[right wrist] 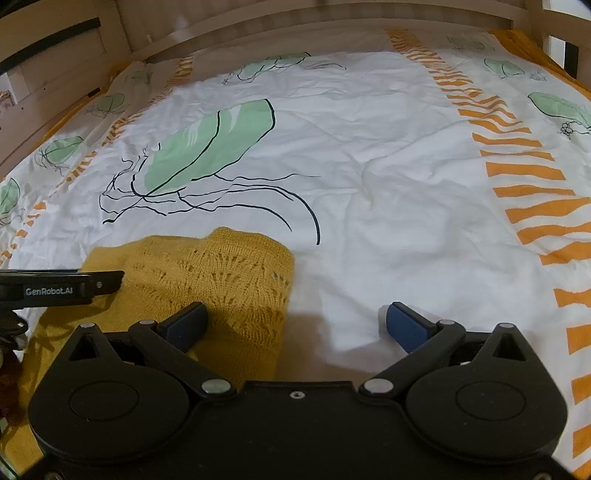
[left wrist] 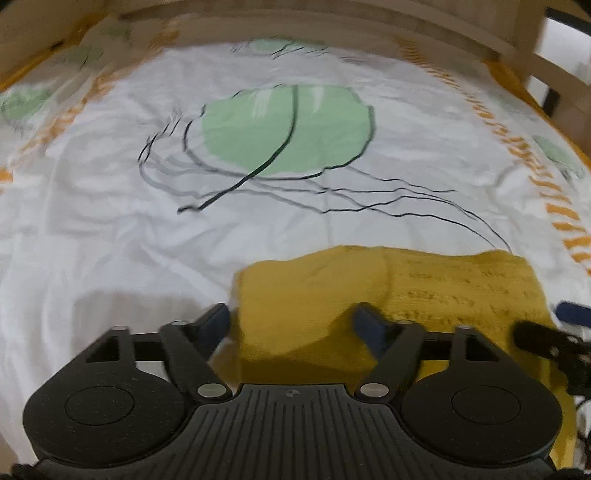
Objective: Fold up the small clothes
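Note:
A mustard-yellow knitted garment (left wrist: 317, 291) with a lace pattern lies folded on the white bed cover (left wrist: 110, 240). My left gripper (left wrist: 293, 321) hovers over its left part, jaws wide apart. One fingertip sits at the cloth's left edge and the other above the knit, and neither pad presses on it. In the right wrist view the same garment (right wrist: 207, 269) lies at lower left. My right gripper (right wrist: 297, 323) stands open there: its left finger (right wrist: 186, 323) is over the garment's right edge, its right finger (right wrist: 406, 326) over bare sheet. The left gripper's side (right wrist: 62, 288) shows at that view's left edge.
The bed cover (right wrist: 388, 184) is printed with green leaves and orange stripes and has light wrinkles. A wooden bed frame (right wrist: 258, 26) runs along the far side and both flanks. Part of the right gripper (left wrist: 546, 336) shows at the left wrist view's right edge.

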Tool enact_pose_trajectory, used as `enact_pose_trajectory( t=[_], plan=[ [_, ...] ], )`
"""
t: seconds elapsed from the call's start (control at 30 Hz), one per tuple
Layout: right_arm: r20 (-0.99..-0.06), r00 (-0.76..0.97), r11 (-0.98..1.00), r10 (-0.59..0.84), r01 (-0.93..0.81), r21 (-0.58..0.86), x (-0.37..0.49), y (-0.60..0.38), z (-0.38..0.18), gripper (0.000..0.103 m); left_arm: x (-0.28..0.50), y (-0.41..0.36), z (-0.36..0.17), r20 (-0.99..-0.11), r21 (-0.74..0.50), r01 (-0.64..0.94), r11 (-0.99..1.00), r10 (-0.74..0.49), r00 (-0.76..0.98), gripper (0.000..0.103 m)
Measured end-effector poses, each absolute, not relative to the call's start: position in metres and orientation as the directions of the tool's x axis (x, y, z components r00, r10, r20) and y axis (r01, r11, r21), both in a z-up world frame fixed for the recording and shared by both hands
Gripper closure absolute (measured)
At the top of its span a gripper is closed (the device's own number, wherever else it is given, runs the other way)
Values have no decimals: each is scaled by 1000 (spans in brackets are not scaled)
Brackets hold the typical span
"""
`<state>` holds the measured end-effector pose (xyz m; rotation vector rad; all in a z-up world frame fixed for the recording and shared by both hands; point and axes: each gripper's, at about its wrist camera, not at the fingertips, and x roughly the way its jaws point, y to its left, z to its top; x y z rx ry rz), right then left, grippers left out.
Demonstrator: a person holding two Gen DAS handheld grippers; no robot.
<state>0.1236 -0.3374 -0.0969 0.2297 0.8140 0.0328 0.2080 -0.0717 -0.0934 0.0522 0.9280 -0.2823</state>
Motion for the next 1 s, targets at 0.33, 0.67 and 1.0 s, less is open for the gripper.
enact_pose_trajectory(
  t=[0.33, 0.67, 1.0],
  plan=[
    [-646, 762, 990, 54, 43, 134, 107, -332, -78, 0, 178, -52, -48, -706, -67, 226, 972, -206, 677, 26],
    [-527, 847, 974, 68, 59, 220, 64, -334, -28, 0, 120, -30, 24, -584, -52, 227, 972, -214, 783, 26],
    [-516, 846, 958, 135, 21, 285, 3, -303, -18, 1, 84, -20, 16, -711, -146, 229, 962, -263, 652, 26]
  ],
)
